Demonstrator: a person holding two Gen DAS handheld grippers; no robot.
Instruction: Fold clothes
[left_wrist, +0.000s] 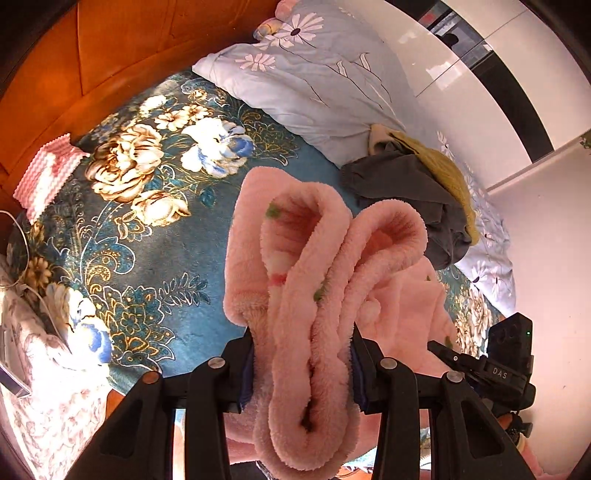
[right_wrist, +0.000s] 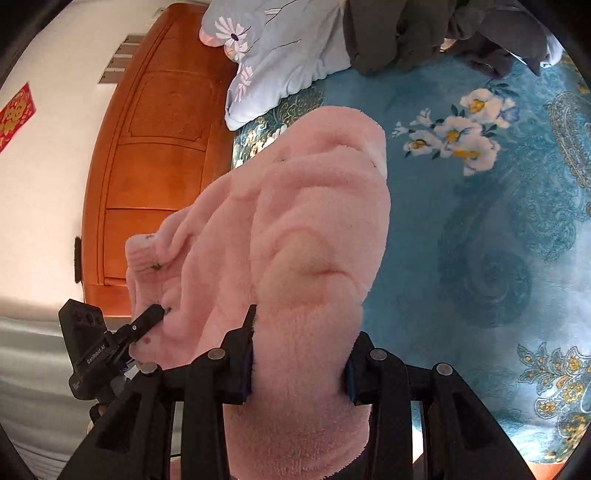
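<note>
Left gripper (left_wrist: 301, 354): jaws clamped on bunched folds of the pink fleece garment (left_wrist: 317, 266), which is held between both grippers. Right gripper (right_wrist: 297, 354): jaws likewise closed on a thick wad of the same garment (right_wrist: 314, 229). Beyond and beneath both, the blue floral bedspread (left_wrist: 147, 240) is seen; ahead of the left gripper, to its right, a dark grey garment (left_wrist: 402, 184) is noted lying against a pale blue quilt (left_wrist: 314, 74).

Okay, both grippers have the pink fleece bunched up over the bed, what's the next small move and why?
Probably draw the two grippers apart to stretch the pink fleece garment flat. The left gripper clamps thick doubled folds, the right gripper holds a wad, and the cloth hangs crumpled above the blue floral bedspread.
</note>
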